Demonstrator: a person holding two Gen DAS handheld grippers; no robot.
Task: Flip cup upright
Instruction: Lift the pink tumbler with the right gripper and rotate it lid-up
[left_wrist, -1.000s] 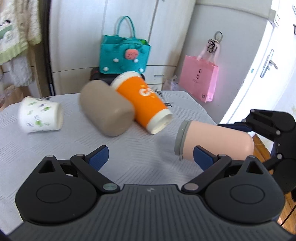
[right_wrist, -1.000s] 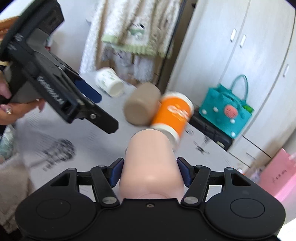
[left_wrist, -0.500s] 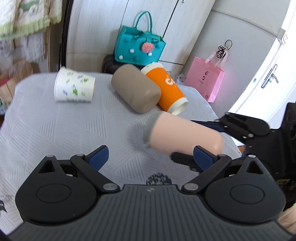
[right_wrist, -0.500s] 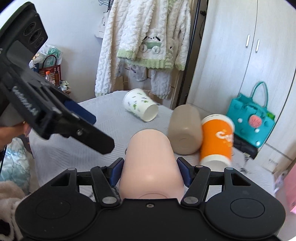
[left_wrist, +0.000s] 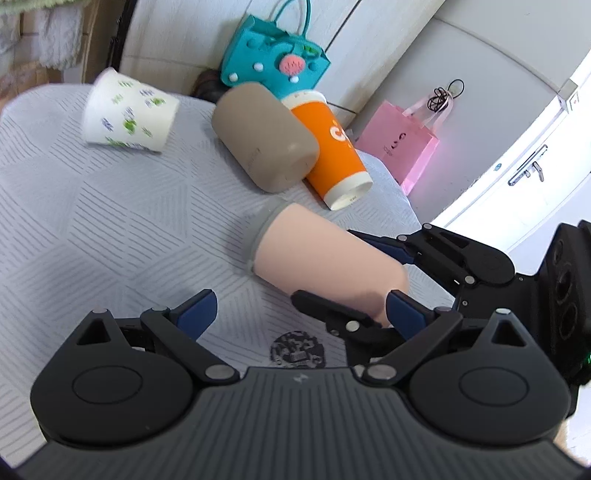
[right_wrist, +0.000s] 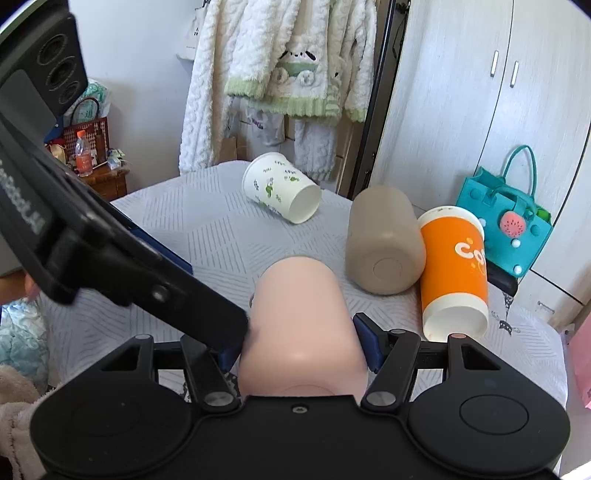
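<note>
A pink cup (right_wrist: 303, 325) with a grey rim lies on its side between my right gripper's (right_wrist: 299, 350) blue pads, which are shut on its base end. In the left wrist view the pink cup (left_wrist: 325, 262) is tilted, rim toward the table's middle, held by the right gripper (left_wrist: 369, 273). My left gripper (left_wrist: 299, 310) is open and empty, just in front of the cup; its right fingertip (left_wrist: 402, 310) is close to the cup's base. In the right wrist view the left gripper's finger (right_wrist: 155, 291) reaches the cup's left side.
A beige cup (left_wrist: 266, 136), an orange paper cup (left_wrist: 332, 147) and a white printed paper cup (left_wrist: 129, 114) lie on their sides on the grey patterned tabletop (left_wrist: 110, 229). A teal bag (left_wrist: 273, 59) and pink bag (left_wrist: 402, 144) stand behind the table.
The right gripper has carried the pink cup further in over the table and lower. The left gripper has moved closer, its right finger now beside the cup's base.
</note>
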